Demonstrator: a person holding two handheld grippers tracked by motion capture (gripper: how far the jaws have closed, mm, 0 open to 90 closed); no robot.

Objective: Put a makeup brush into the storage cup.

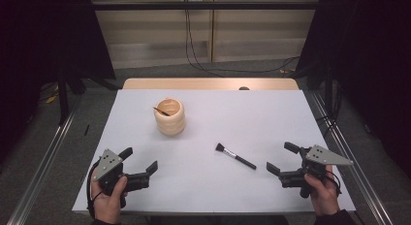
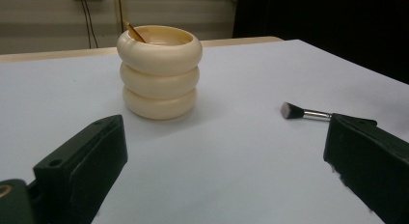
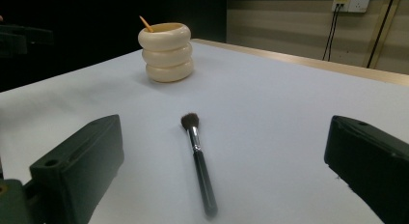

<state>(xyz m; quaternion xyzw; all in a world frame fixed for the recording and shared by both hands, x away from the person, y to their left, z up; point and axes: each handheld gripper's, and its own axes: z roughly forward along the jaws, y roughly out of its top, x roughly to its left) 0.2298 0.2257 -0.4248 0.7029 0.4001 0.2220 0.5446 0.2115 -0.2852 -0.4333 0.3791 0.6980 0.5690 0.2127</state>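
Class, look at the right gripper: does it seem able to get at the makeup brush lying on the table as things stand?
Probably yes. The right gripper has its jaws open and faces the makeup brush, which lies flat with bare table between them and nothing in the way.

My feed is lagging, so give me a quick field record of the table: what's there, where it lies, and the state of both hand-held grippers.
surface: white table
holder: cream ribbed cup, upright, far left of centre
in holder: thin stick, leaning on the rim
brush: makeup brush lying flat, right of centre, bristles toward the cup, touching nothing
left hand-held gripper: open, empty, at near left edge
right hand-held gripper: open, empty, near the brush handle end, brush lying between its jaws' line of sight
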